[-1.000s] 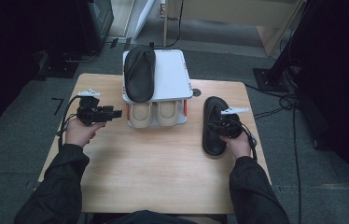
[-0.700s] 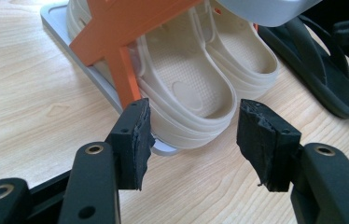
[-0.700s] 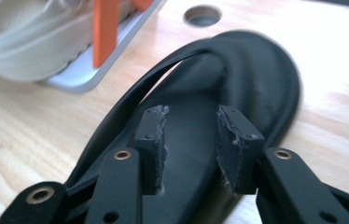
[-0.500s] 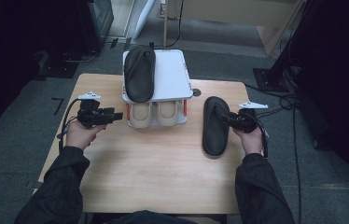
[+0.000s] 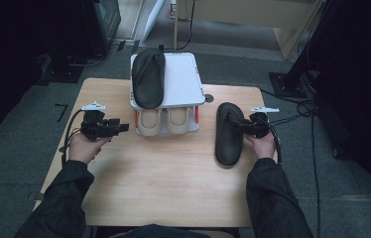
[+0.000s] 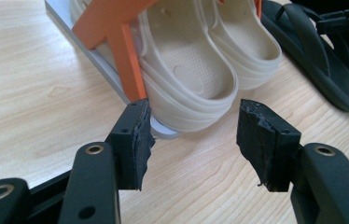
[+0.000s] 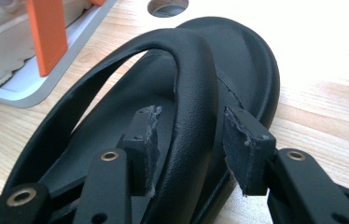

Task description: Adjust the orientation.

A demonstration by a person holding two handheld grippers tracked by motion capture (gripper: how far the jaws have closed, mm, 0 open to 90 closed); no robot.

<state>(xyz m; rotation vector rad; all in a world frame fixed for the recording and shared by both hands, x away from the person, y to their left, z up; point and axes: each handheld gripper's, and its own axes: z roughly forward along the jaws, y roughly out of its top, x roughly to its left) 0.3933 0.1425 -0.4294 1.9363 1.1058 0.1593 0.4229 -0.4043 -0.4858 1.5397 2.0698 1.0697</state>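
Nearest the person, the bare wooden table (image 5: 163,183) stretches between two dark sleeves. On the right side a black sandal (image 5: 229,133) lies flat on the wood, toe pointing away. The right gripper (image 5: 242,126) straddles its strap (image 7: 196,93); the jaws have just been opening and now stand slack on either side of the strap, pads apart from it. Across the table the left gripper (image 5: 124,128) hovers with its jaws spread wide and empty, aimed at a pair of beige clogs (image 5: 166,120) tucked in the lower level of a white rack (image 5: 186,79) with orange legs (image 6: 128,60). That rack stands between the two grippers. Farther back, a second black sandal (image 5: 148,77) rests on the rack's top shelf
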